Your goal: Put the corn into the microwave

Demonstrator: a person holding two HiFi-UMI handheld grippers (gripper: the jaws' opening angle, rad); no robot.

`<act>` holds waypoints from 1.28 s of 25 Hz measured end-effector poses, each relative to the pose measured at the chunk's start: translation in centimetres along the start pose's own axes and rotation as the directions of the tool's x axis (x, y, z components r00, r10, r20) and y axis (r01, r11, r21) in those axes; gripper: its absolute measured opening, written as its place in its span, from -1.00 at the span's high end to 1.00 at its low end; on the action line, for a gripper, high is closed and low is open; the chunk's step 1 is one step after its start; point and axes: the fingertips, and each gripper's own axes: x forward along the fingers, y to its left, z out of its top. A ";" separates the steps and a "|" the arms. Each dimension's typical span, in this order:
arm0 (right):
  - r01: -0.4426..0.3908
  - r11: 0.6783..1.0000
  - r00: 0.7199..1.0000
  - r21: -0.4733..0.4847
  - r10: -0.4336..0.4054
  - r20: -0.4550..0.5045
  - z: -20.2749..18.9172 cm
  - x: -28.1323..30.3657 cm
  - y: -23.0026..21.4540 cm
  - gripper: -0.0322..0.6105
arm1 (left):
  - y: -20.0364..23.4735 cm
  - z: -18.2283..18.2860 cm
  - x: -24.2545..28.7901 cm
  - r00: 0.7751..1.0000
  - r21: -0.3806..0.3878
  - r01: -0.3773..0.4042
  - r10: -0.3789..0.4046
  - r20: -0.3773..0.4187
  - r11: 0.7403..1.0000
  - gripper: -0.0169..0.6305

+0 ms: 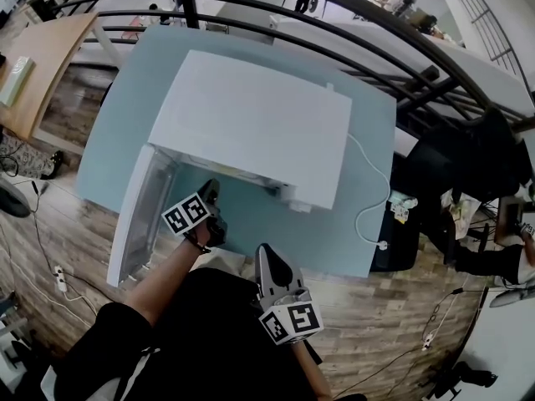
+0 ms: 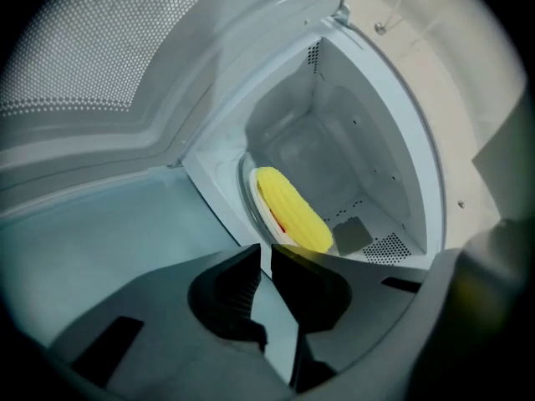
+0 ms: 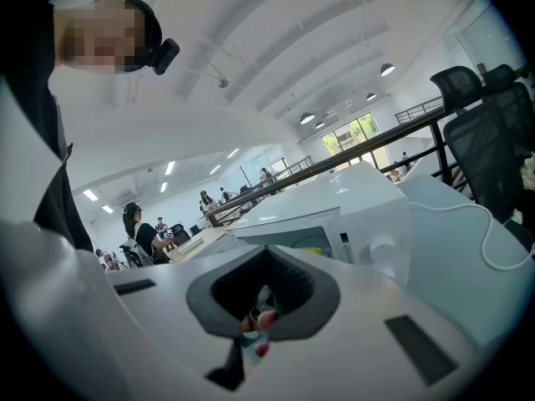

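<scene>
Gap on my left gripper (image 2: pixel 266 253): a thin slit, jaws barely parted, nothing between them. Only its own view looks into the microwave (image 2: pixel 351 140), where the corn (image 2: pixel 292 211) lies on a white plate (image 2: pixel 253 192) just past the jaw tips, apart from them. The head view gives me only the white top and the door (image 1: pixel 138 215) swung open. My right gripper (image 3: pixel 267 253) is clenched on nothing, near the table (image 1: pixel 351 224) edge.

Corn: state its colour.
The corn is bright yellow, seen best in the left gripper view.
</scene>
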 end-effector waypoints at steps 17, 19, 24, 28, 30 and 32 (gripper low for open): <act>-0.032 0.999 0.999 0.008 0.032 0.003 -1.0 -2.2 -1.0 0.87 | -10.0 -4.0 -9.7 0.962 0.480 0.261 -0.267 -0.058 0.838 0.94; -0.050 0.999 0.999 0.005 0.050 0.013 -1.2 -2.9 -1.2 0.87 | -11.3 -4.5 -11.3 0.956 0.505 0.274 -0.291 -0.048 0.818 0.94; -0.062 0.998 0.998 0.000 0.062 0.028 -0.6 -5.3 -1.9 0.87 | -14.0 -5.4 -14.7 0.945 0.549 0.273 -0.327 0.000 0.790 0.94; -0.058 0.998 0.998 0.004 0.058 0.030 -0.7 -7.9 -2.7 0.87 | -16.3 -6.4 -17.9 0.934 0.560 0.270 -0.354 0.044 0.783 0.94; -0.056 0.998 0.998 0.008 0.056 0.030 -1.0 -9.3 -3.2 0.87 | -17.3 -7.3 -19.2 0.932 0.564 0.270 -0.360 0.052 0.781 0.94; -0.057 0.998 0.998 0.011 0.057 0.033 -1.4 -10.7 -3.6 0.87 | -17.8 -8.7 -20.1 0.935 0.577 0.260 -0.351 0.049 0.774 0.94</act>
